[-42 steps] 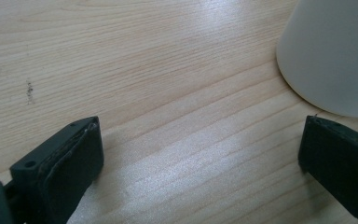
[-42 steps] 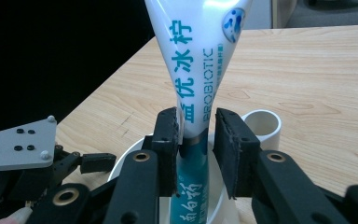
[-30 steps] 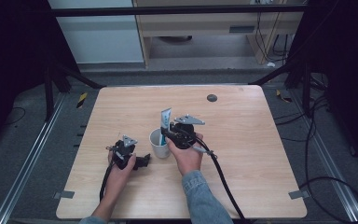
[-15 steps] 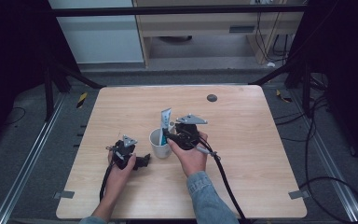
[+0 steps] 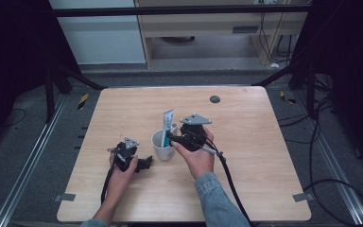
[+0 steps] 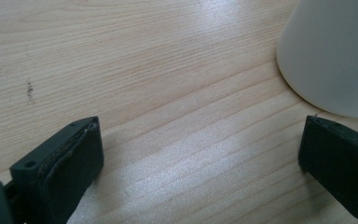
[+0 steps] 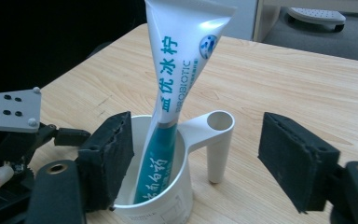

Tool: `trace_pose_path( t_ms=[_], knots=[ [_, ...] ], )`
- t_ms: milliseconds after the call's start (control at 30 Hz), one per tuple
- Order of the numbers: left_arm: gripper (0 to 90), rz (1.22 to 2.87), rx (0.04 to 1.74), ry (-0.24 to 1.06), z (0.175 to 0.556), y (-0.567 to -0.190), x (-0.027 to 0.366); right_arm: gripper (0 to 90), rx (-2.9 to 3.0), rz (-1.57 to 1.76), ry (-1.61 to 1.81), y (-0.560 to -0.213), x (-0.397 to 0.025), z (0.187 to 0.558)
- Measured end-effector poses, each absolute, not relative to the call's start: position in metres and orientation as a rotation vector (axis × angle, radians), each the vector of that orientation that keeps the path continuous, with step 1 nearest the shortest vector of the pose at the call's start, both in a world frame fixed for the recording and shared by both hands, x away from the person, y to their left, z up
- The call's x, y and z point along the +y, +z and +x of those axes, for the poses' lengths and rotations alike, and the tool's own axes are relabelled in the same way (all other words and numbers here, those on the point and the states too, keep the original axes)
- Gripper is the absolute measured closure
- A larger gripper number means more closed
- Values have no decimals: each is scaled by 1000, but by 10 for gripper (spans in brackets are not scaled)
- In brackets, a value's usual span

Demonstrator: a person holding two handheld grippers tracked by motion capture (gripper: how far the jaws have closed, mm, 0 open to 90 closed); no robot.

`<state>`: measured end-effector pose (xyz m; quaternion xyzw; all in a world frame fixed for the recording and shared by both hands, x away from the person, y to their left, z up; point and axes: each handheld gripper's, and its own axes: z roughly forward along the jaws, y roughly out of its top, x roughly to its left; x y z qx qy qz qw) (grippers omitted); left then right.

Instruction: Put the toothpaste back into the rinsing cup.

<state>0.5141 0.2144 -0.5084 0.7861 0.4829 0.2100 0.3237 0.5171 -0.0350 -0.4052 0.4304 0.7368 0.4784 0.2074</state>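
Right gripper view puts us closest: our right gripper (image 7: 196,158) stands with its jaws spread wide, one pad beside the rim of the white plastic cup with a looped handle (image 7: 168,186), the other past that handle, and the blue-and-white toothpaste tube (image 7: 172,93) leans cap-down inside the cup, untouched. We judge the tube has just been set in and released, so backing away without nudging it comes next; our left gripper (image 5: 144,163), jaws also apart and empty, rests on the pale wooden table (image 5: 264,156) just beside the cup, crowding that side; a small dark disc (image 5: 214,99) lies well beyond.
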Motion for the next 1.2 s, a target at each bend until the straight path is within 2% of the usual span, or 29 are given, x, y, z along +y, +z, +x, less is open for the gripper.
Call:
trace_pose_path(
  t_ms=[600,1200],
  knots=[
    [0,2067,1266,551,514,-508,214,159,2091,1202,1239,-399,-51,519],
    [0,2067,1266,551,514,-508,214,126,2090,1249,1187,-393,-74,518]
  ],
)
